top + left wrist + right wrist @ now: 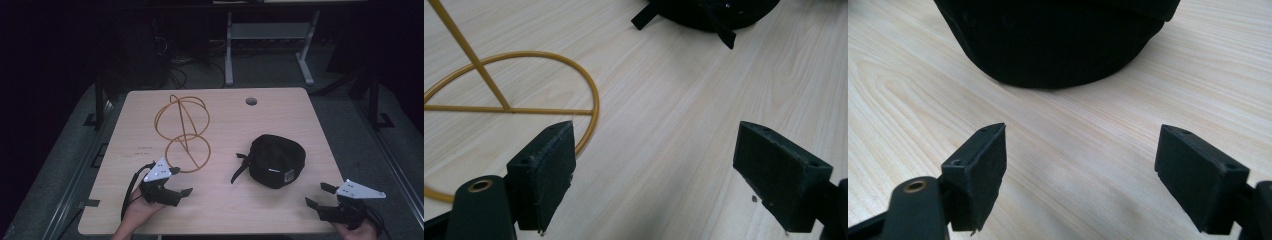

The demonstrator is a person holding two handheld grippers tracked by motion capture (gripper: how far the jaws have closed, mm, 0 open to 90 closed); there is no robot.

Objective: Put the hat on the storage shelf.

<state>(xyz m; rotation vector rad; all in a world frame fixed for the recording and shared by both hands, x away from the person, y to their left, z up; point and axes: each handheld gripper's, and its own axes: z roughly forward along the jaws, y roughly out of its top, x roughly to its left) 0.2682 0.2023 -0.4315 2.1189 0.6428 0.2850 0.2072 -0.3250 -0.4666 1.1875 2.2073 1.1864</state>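
A gold wire stand (pixel 182 131) with a round base ring and looped top stands left of centre on the wooden table (pixel 225 210). A black cap (pixel 276 160) with a loose strap lies right of centre. My left gripper (pixel 180 181) rests open near the front, just below the stand's base ring (pixel 524 90); nothing sits between its jaws. My right gripper (pixel 320 195) is open at the front right corner, a short way in front of the cap (pixel 1053 40), jaws empty.
A round cable hole (pixel 251 101) marks the table's far edge. Behind the table stand a white-legged desk frame (pixel 267 45) and tangled cables on a dark floor. Metal rails run along both sides of the table.
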